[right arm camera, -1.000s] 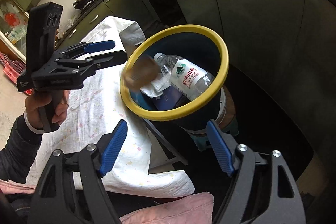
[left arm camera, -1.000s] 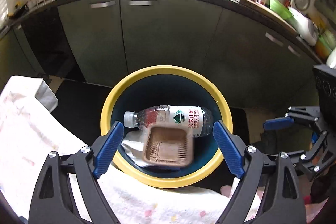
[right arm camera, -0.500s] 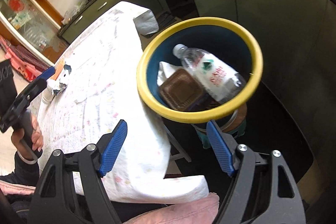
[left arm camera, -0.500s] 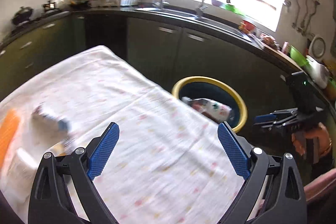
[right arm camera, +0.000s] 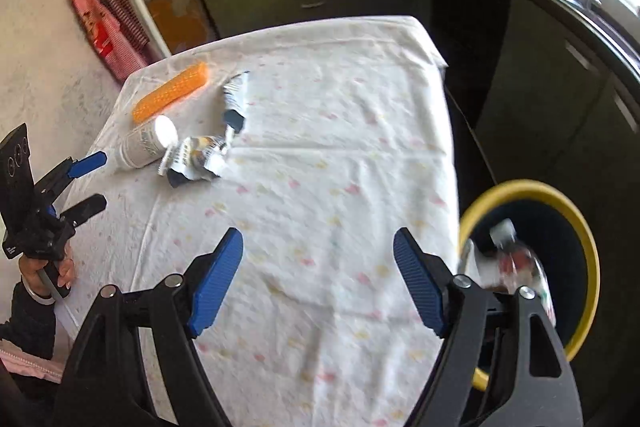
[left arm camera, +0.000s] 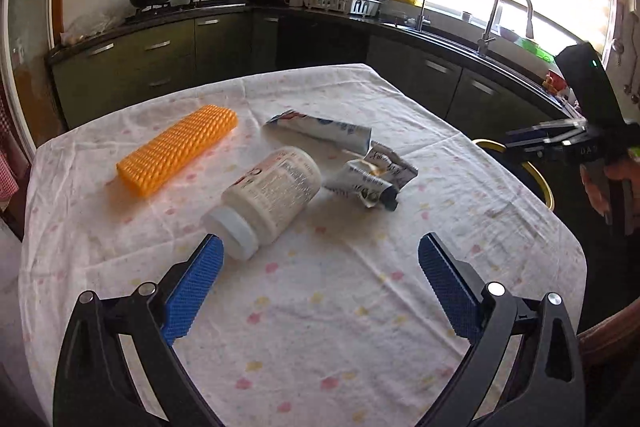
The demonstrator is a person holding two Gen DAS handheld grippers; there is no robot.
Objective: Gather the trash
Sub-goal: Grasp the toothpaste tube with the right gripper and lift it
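Left gripper (left arm camera: 320,267) above the near part of the table (left arm camera: 320,347), blue pads spread wide and empty, pointed down over the flowered cloth. Right gripper (right arm camera: 318,275) likewise parted with nothing between the pads, over the table's edge beside the yellow-rimmed bin (right arm camera: 592,267).

Remaining trash clustered on the cloth: white bottle (left arm camera: 268,197) on its side, cap end toward the left gripper and just beside its left pad, long axis running from that pad away and to the right; crumpled tube (left arm camera: 370,177) just beyond and to the right of the bottle; toothpaste tube (left arm camera: 320,129) farther back, lying crosswise; orange ridged block (left arm camera: 178,155) at far left, set on a diagonal. Bottle nearest the left gripper; in the right wrist view the same cluster well apart, up and to the left, with the left gripper close beside it. Likely next move, judged from this layout: left gripper forward and slightly left, to close across the bottle's short width, not along its length.

Inside the bin: a clear water bottle (right arm camera: 520,263), blurred, and something pale beneath it.

Compared with a second earlier: left camera then directly over the bin, brown tray dropping in, pads less spread; now swung to the table. Right camera then on the bin, now turned toward the cloth.
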